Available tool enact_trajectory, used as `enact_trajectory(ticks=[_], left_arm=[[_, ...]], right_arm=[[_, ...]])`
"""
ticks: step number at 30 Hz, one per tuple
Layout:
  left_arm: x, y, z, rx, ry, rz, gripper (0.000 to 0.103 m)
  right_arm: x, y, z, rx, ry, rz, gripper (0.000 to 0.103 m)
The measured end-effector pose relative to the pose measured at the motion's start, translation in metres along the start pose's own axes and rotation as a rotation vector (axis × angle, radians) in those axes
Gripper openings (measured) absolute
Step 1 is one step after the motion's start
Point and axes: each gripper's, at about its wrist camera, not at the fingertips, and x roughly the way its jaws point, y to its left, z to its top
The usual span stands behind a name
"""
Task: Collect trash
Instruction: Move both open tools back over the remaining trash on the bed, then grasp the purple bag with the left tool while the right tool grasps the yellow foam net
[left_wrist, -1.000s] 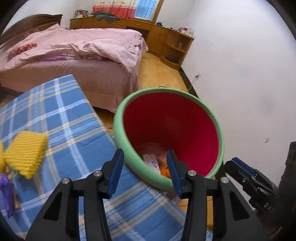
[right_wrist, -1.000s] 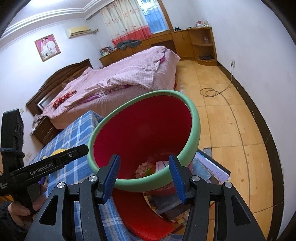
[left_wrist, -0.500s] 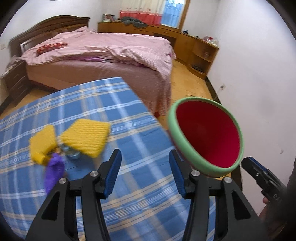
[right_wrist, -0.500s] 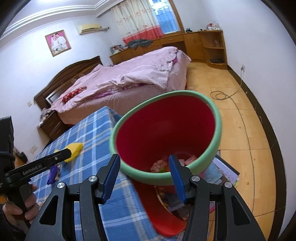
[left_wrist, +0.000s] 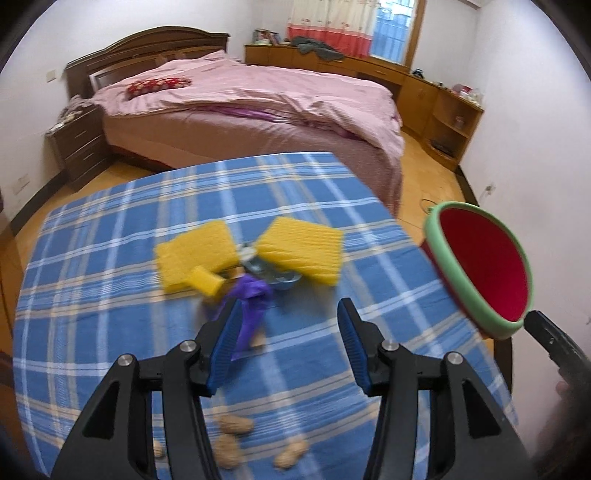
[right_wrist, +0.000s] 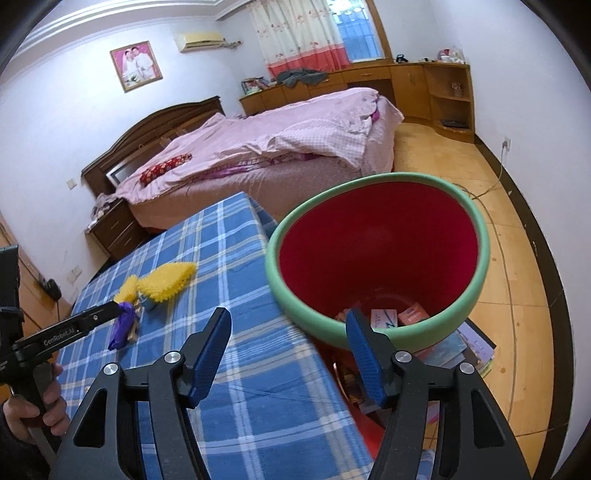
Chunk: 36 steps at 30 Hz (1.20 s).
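I see the bed (left_wrist: 243, 107) with its pink cover in the upper half of both views. Below it, the table with the blue checked cloth (left_wrist: 110, 266) fills the lower half of the left wrist view and the lower left of the right wrist view.

The red bin with the green rim (right_wrist: 380, 258) stands just beside the table edge. In the right wrist view it is in the middle right of the frame, and I see some paper packets lying at its bottom. In the left wrist view it is at the right edge.

My right gripper (right_wrist: 286, 354) is at the bottom centre of its own view, over the table edge and the near rim of the bin. Its jaws have just been opening; they stand apart and nothing is between them.

My left gripper (left_wrist: 290, 343) is at the bottom centre of its view, over the cloth. Its jaws are also apart and hold nothing.

The trash lies in the centre of the left wrist view: two yellow spiky pads (left_wrist: 301, 249), a small metal thing between them that is too blurred to name, and a purple wrapper (left_wrist: 251, 306) just beside the left blue pad. Some peanut shells (left_wrist: 236, 424) lie at the bottom of the frame, between the gripper arms.
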Motion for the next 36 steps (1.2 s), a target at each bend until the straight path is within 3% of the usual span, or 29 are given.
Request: enact_trajectory(ticks=[6,16,24,26,36], left_arm=[[0.010,0.026,-0.005,-0.045,0.020,0.048,0.053],[0.034,0.046,-0.011,-0.074,0.065,0.050,0.053],[0.039,0.054,-0.019,-0.109,0.081,-0.005,0.036],[0.035,0.056,-0.020,-0.117,0.075,-0.024,0.028],[0.003,0.069,-0.019,-0.147,0.023,-0.061,0.027]], right_arm=[[0.006,0.010,-0.004,-0.016,0.023,0.002,0.066],[0.015,0.022,-0.009,-0.038,0.056,0.000,0.066],[0.021,0.032,-0.011,-0.056,0.076,0.005,0.066],[0.023,0.036,-0.011,-0.066,0.081,0.008,0.066],[0.037,0.061,-0.005,-0.112,0.097,0.046,0.066]])
